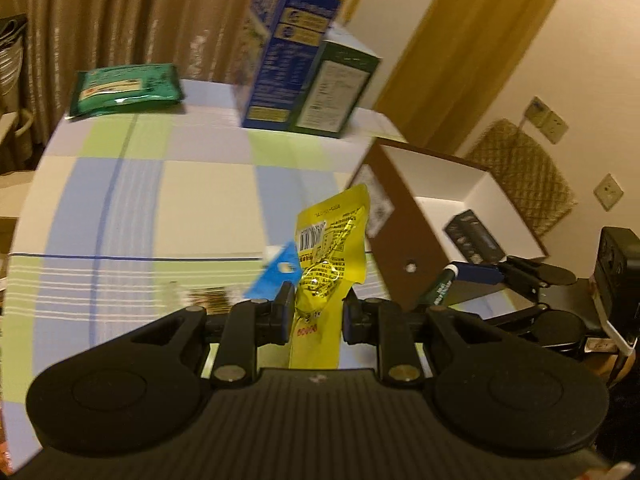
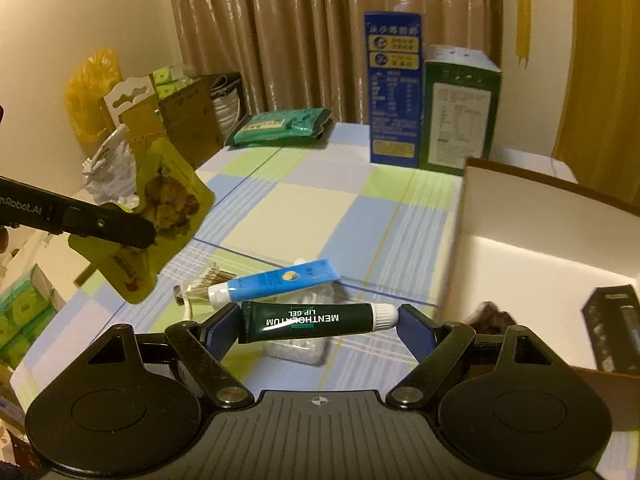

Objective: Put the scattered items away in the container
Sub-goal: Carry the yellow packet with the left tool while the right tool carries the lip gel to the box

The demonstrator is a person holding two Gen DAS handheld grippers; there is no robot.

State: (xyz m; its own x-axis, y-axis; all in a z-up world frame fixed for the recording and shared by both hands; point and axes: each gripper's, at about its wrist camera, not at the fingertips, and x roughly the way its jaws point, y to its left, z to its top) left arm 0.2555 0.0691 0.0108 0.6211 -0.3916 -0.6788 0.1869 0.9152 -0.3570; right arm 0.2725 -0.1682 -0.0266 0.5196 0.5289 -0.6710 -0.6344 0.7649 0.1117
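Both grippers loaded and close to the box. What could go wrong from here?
1. The right gripper holds the green lip gel tube end to end, by cap and crimped tail; it may pivot or slip out.
2. The left gripper pinches only the yellow snack pouch near its lower edge; the floppy upper part could catch the cardboard box wall.
3. In the left wrist view, both grippers sit close beside the box, so they may collide.

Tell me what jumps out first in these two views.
Both hand-held grippers are loaded: the left hand-held gripper pinches a yellow snack pouch, and the right hand-held gripper spans a dark green lip gel tube end to end. The open cardboard box stands at the right, with a blue tube left on the checked tablecloth.
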